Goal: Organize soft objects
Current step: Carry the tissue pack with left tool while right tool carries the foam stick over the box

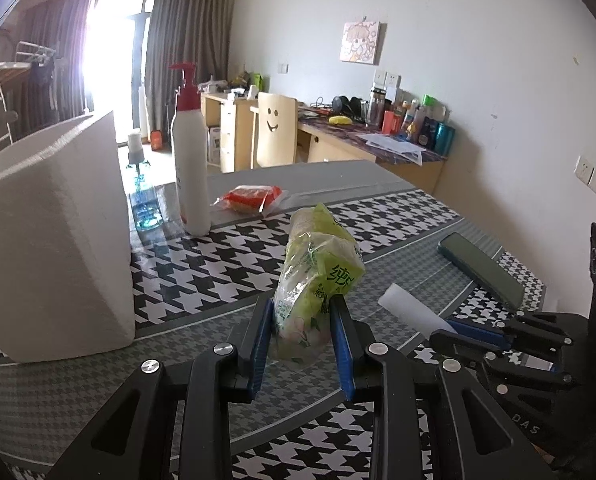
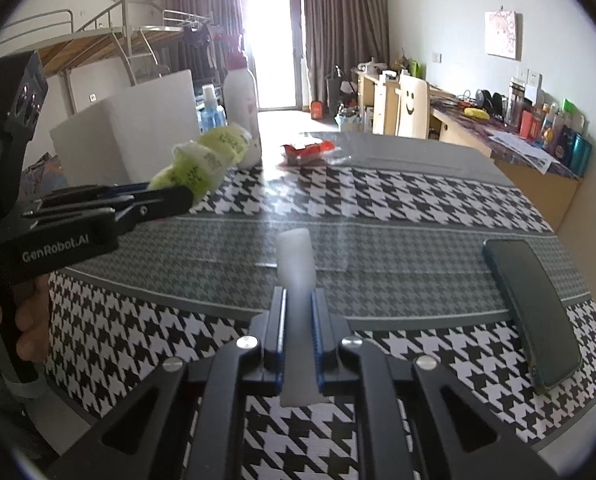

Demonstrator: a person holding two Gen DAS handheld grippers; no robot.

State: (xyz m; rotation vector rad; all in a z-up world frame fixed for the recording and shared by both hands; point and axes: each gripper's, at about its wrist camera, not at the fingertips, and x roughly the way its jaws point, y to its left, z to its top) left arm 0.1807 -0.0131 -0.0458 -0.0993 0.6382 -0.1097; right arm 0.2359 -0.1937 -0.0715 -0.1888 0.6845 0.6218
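Carrying, by the look of it, midway through the sorting, with 2 soft things lifted and neither yet put down. Left gripper (image 1: 301, 322) clamped on the lower end of a green tissue pack (image 1: 317, 268), blue pads pressing its wrapper from both sides, pack held clear of the houndstooth table (image 2: 397, 196). Right gripper (image 2: 298, 320) closed on a white foam strip (image 2: 296, 260), strip running forward between the fingers and sticking out beyond the tips.

Next, probably, a set-down for both, most likely at the white foam box (image 1: 54, 240) on the left, though whether its top stands open cannot be told from here. Calls for lifting over the box's near wall rather than pushing into it, then easing the grip slowly so the crinkly wrapper slides free.

Just right of the foam strip, a dark phone (image 2: 533, 308) lying flat near the table's right edge: little spare room there. Centre of the table bare and good for passing through. Further back, a tall white pump bottle (image 1: 190, 160) upright just beside the box's far corner, easy to topple on a wide swing; a red snack packet (image 1: 252, 196) lying flat behind it; far edge of the table beyond.
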